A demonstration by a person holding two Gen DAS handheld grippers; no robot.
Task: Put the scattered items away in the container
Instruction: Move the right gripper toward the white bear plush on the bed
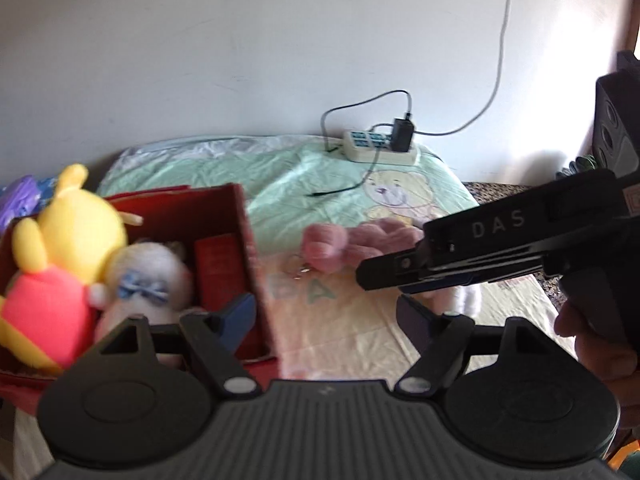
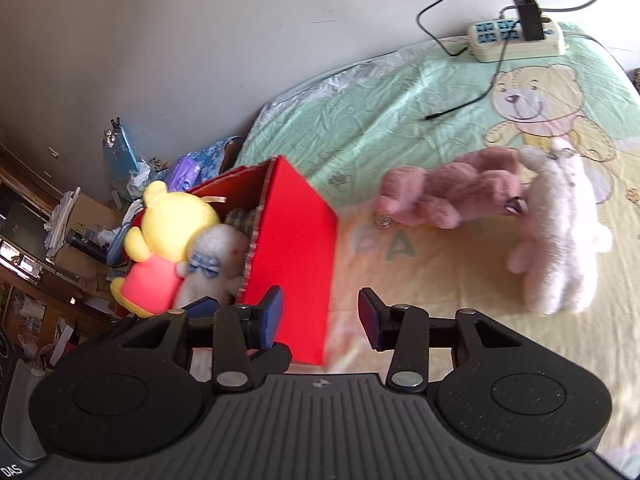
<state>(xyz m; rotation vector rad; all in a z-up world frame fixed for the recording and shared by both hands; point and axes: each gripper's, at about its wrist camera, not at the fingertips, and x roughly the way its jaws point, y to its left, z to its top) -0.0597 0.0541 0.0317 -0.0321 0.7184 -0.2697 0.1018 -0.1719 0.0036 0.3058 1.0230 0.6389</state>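
A red box [image 1: 224, 216] [image 2: 296, 240] stands on the bed and holds a yellow plush in a red shirt [image 1: 68, 240] [image 2: 168, 232] and a white plush with a blue bow [image 1: 144, 280] [image 2: 216, 264]. A pink plush [image 1: 360, 244] [image 2: 448, 192] and a white plush [image 2: 560, 232] lie on the sheet to the right of the box. My left gripper [image 1: 326, 320] is open and empty by the box's right wall. My right gripper [image 2: 320, 314] is open and empty in front of the box; its body [image 1: 500, 240] hangs over the pink plush in the left wrist view.
A white power strip [image 1: 380, 146] [image 2: 516, 40] with a black charger and cables lies at the head of the bed by the wall. Clutter [image 2: 80, 216] fills the floor left of the bed. A black speaker [image 1: 616, 128] stands at the right.
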